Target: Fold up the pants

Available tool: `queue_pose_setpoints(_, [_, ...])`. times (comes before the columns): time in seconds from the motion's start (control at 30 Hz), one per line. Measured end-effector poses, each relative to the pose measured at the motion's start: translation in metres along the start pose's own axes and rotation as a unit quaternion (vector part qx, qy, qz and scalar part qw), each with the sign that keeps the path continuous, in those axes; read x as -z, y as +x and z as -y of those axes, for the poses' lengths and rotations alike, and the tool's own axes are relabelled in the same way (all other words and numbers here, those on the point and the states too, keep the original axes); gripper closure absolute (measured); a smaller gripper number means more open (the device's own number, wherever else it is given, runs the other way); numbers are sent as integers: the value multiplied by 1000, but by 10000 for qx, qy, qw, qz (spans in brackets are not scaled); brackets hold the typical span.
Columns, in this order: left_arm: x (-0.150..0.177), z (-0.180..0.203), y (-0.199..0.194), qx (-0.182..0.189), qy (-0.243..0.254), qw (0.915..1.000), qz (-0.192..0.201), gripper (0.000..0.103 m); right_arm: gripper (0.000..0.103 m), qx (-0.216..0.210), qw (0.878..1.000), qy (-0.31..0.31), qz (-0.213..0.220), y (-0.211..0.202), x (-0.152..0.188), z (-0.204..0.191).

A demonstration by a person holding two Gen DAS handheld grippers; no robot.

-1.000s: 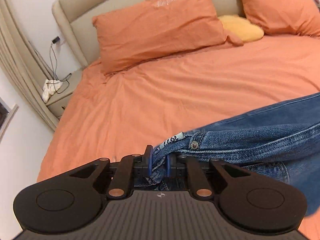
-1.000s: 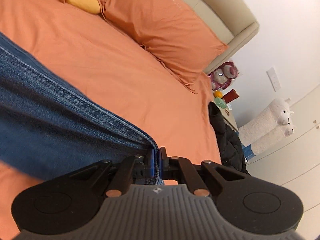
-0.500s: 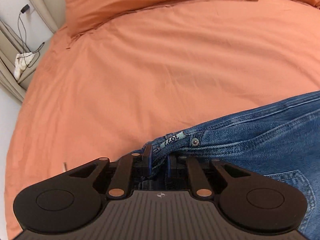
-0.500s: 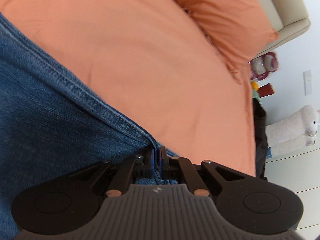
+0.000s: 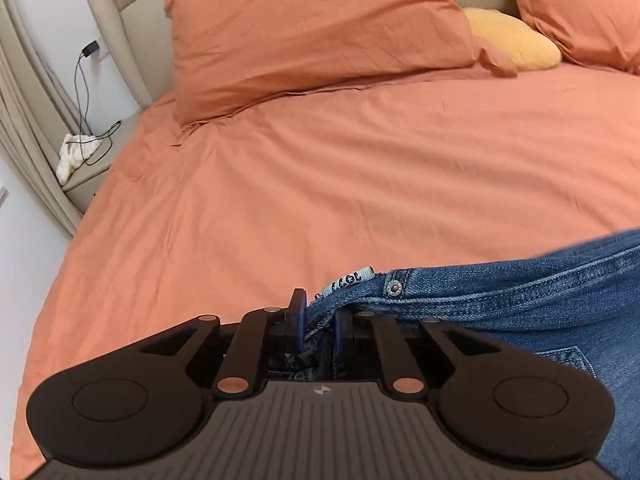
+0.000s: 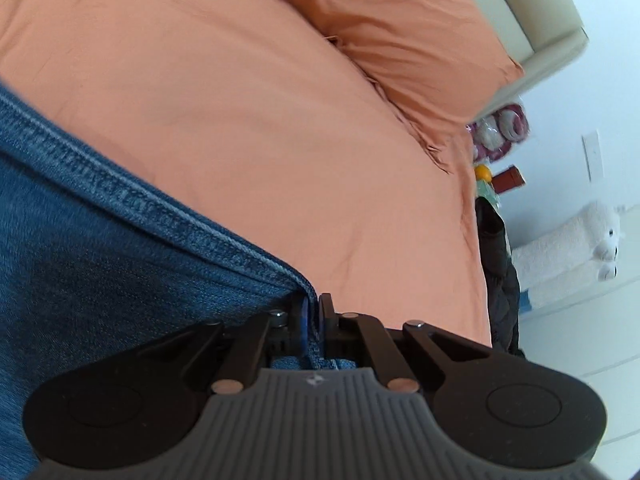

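The jeans [image 5: 540, 308] hang between your two tongs, over the orange bedcover [image 5: 320, 180]. Your left gripper [image 5: 318, 320] has its jaws nearly closed, clamped on the bunched waistband corner; the metal button [image 5: 394, 288] and a pale label [image 5: 348, 279] sit just ahead of its tips, to their right. Your right gripper [image 6: 314, 316] is pinched fully together on a denim edge, the cloth spreading away to its left. Orange pillows [image 5: 312, 28] lie well beyond the left tongs.
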State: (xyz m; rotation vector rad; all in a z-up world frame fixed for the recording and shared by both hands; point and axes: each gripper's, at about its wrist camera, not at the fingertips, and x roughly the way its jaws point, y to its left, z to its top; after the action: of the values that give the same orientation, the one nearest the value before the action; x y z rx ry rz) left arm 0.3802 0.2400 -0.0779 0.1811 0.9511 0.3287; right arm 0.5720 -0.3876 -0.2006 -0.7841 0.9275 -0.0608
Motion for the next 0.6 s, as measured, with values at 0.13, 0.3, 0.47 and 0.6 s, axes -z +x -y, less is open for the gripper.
queue_pose_setpoints(0.13, [-13, 6, 23, -2, -106, 9993, -363, 88, 103, 109, 9999, 69, -114, 8, -16, -8])
queue_pose_setpoints(0.3, [-16, 4, 44, 39, 141, 9984, -553, 69, 79, 53, 9993, 182, -325, 24, -20, -15])
queue_pose_setpoints(0.47, [-15, -15, 30, 438, -124, 9977, -506, 9, 41, -78, 9989, 339, -318, 17, -17, -9])
queue_pose_setpoints(0.6, [-7, -27, 9, 561, -102, 9967, -573, 10, 37, -284, 9969, 705, -210, -13, -14, -6])
